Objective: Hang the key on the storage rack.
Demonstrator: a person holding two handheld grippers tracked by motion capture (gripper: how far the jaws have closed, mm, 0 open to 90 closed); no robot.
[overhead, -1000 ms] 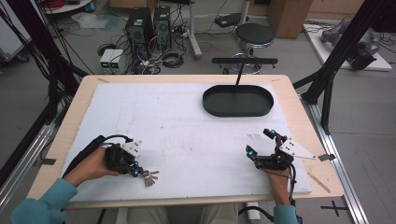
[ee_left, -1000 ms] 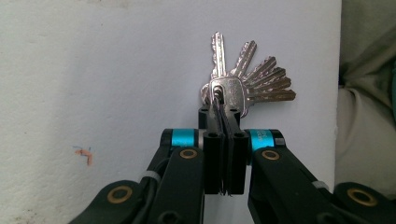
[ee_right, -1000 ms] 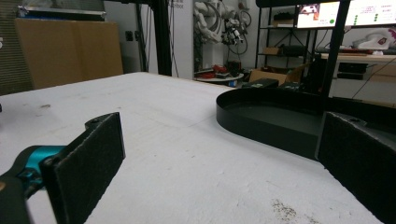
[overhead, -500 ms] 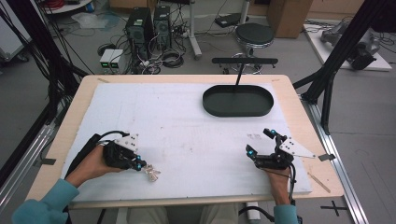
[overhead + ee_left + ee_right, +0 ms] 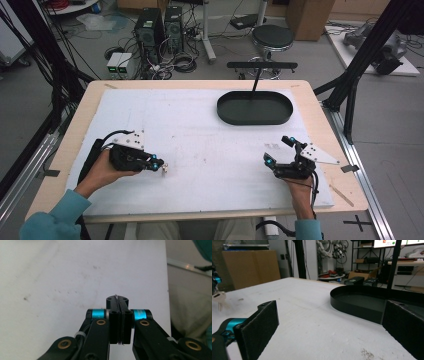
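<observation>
In the high view, the left gripper (image 5: 159, 165) sat over the near left part of the white mat (image 5: 200, 120), held in the person's left hand (image 5: 102, 170). Its jaws were pressed together on a small bunch of keys (image 5: 165, 169), which hung at the jaw tips just above the mat. The right gripper (image 5: 281, 150) rested near the mat's near right corner, in the right hand (image 5: 299, 192), with its jaws spread wide and nothing between them. A black oval tray (image 5: 255, 108) lay at the far right of the mat, well apart from both grippers.

In the left gripper view, the left gripper (image 5: 119, 300) showed its two black jaws closed flat against each other, with a thin sliver of metal (image 5: 115, 295) pinched at the tips. The rest of the keys was hidden behind the jaws. The mat (image 5: 62, 272) lay beneath.

In the right gripper view, the right gripper (image 5: 329, 327) had its jaws far apart and empty over the mat (image 5: 307, 322). The tray (image 5: 357, 302) stood ahead to the right. At the far left edge, the keys (image 5: 219, 298) dangled above the mat from the other gripper.
</observation>
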